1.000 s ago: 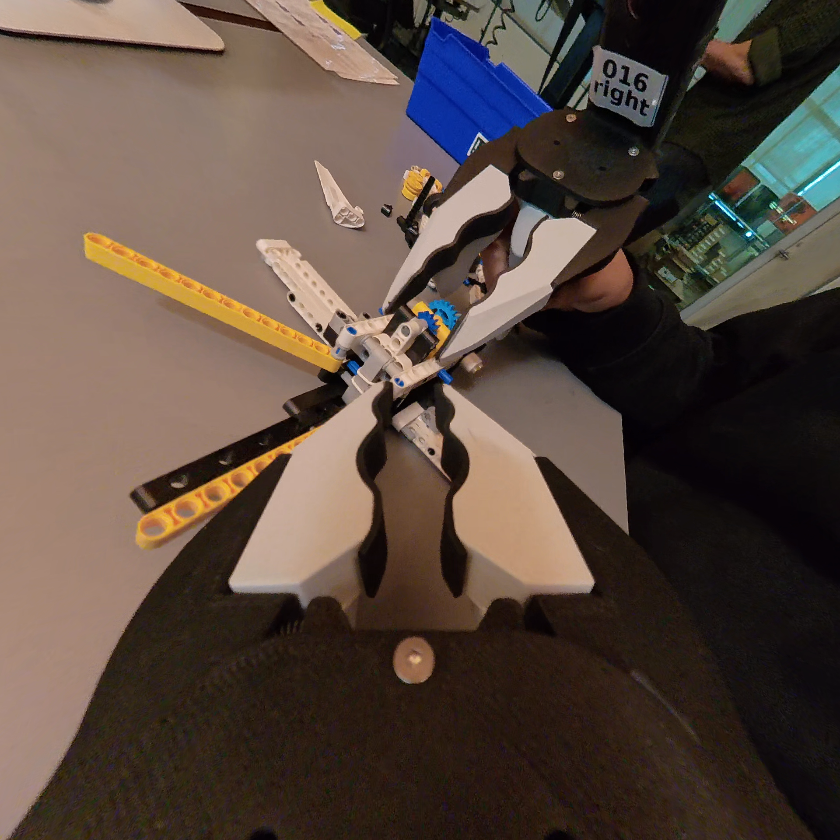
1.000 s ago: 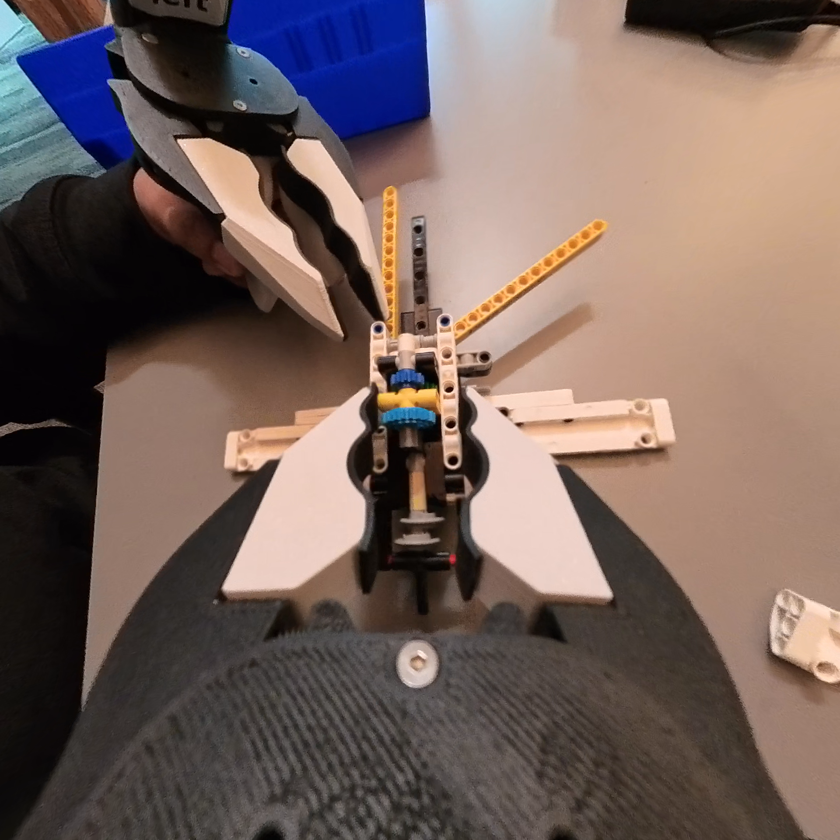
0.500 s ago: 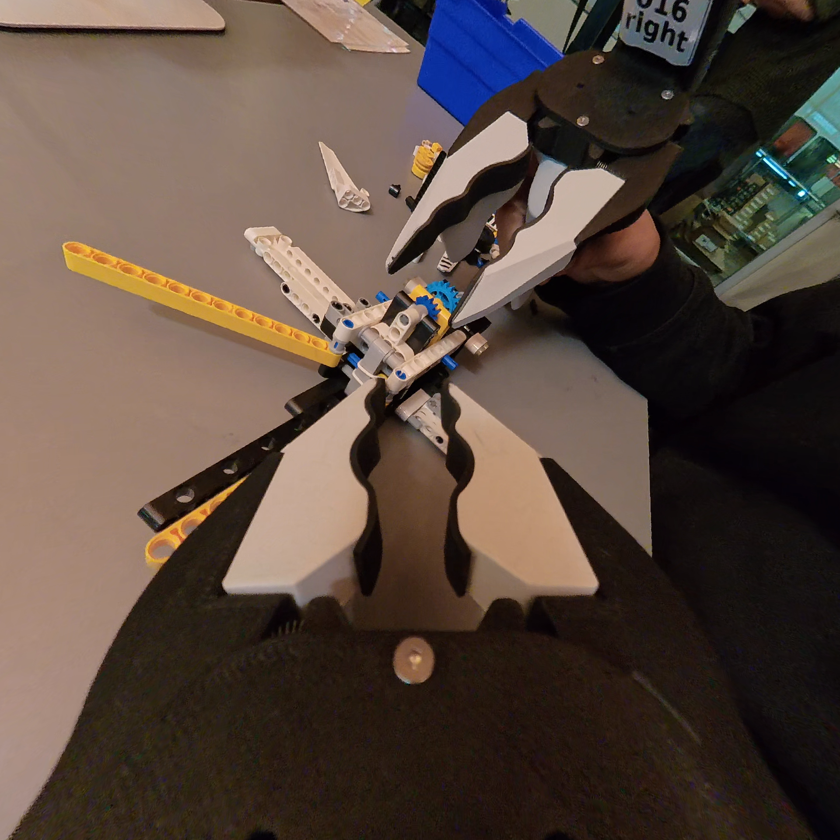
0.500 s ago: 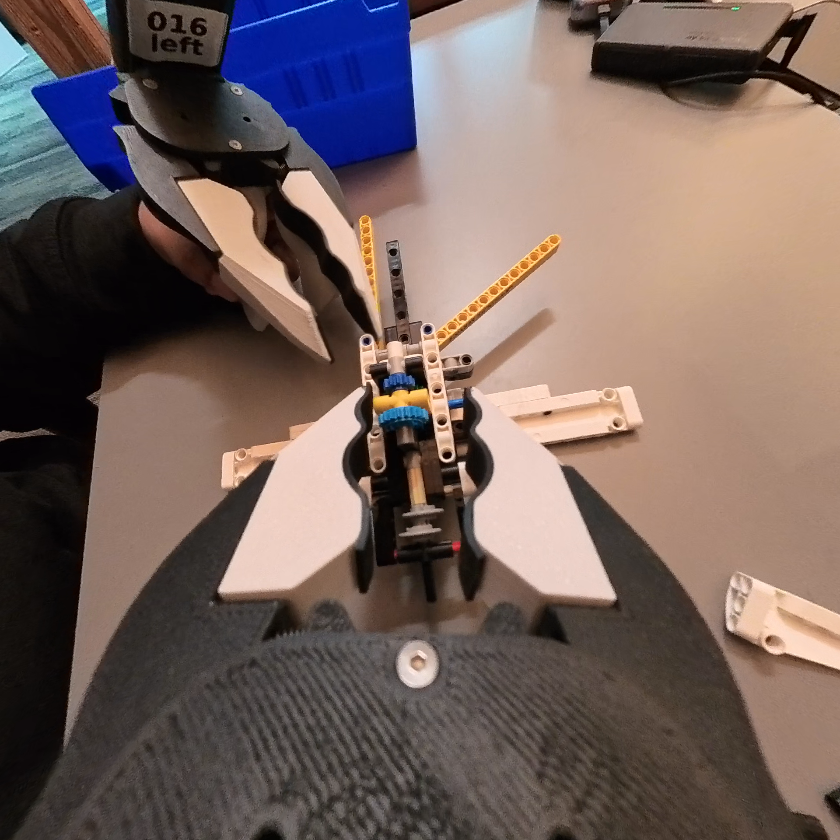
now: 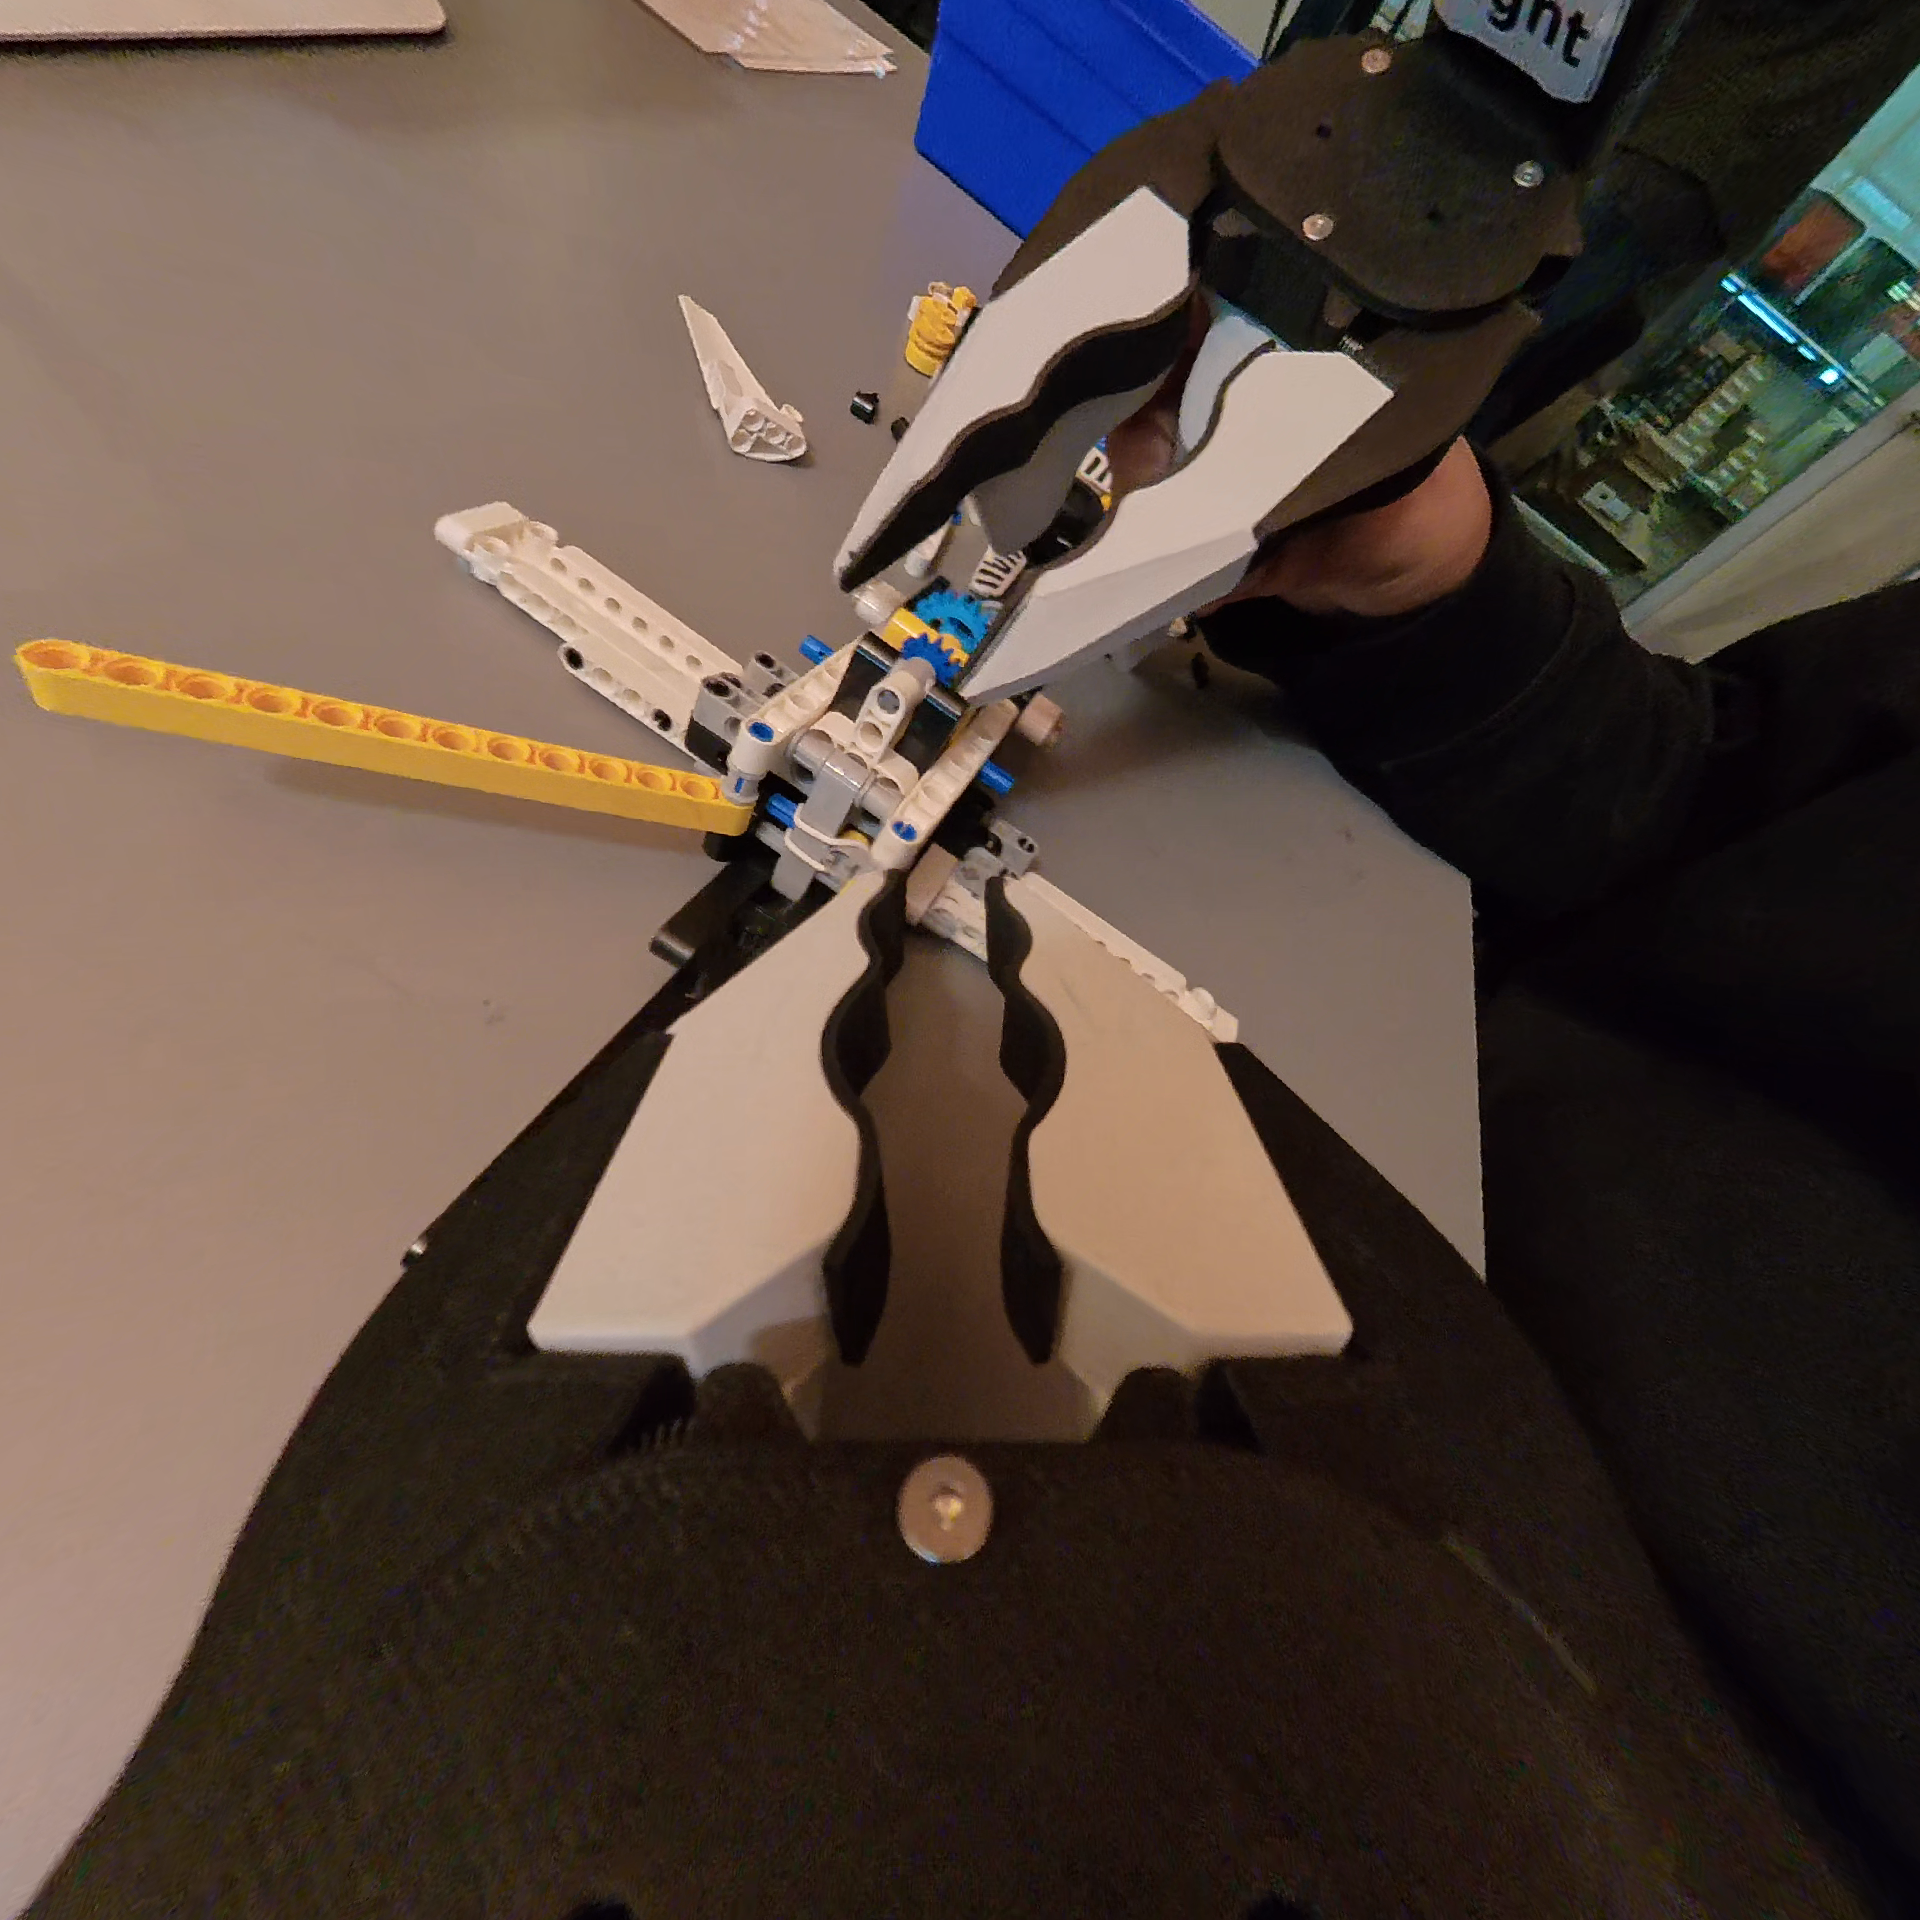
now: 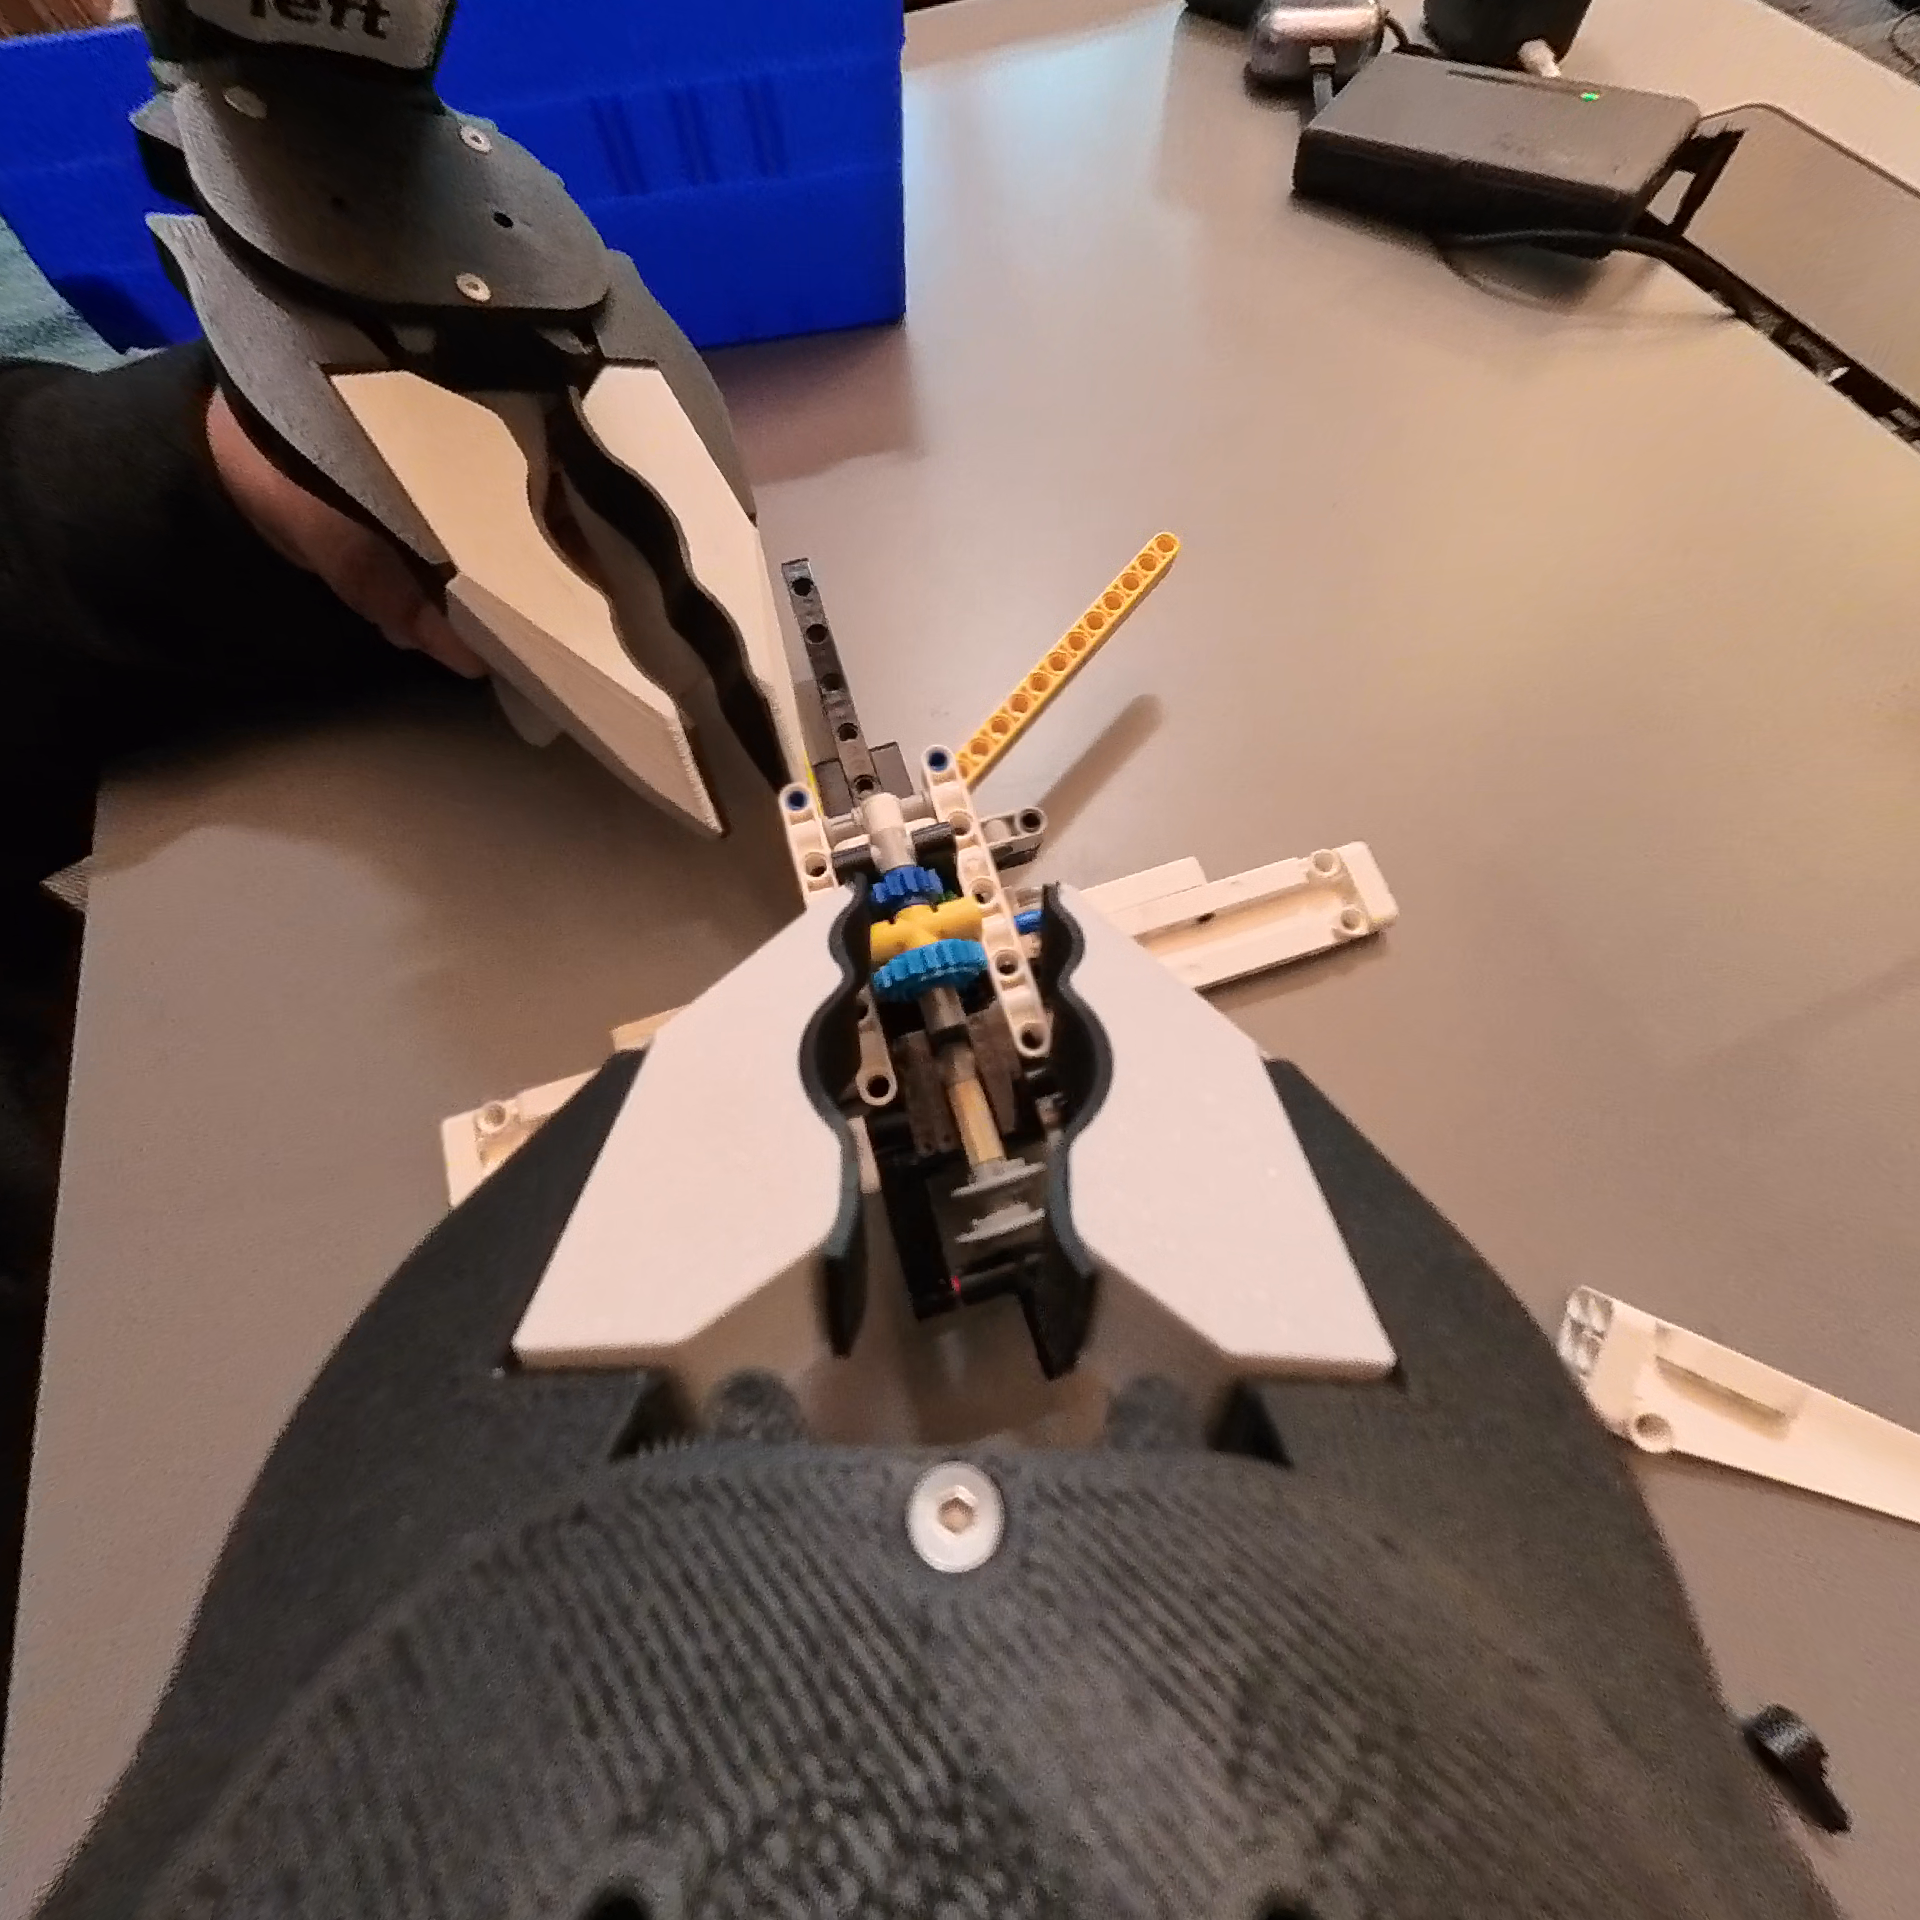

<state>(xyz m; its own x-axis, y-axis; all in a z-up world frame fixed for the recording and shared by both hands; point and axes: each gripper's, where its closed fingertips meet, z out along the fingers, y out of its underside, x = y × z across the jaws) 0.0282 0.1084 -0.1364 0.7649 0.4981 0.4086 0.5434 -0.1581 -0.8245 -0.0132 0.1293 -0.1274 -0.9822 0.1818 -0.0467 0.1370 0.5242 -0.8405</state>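
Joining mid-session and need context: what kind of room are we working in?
Probably an office or lab workbench: a grey table with a toy-brick model, a blue bin and a black power brick with its cable.

Both the left tool [image 5: 940, 894] and right tool [image 5: 914, 634] straddle the brick model [image 5: 852, 758] on the grey table [image 5: 260, 1039].
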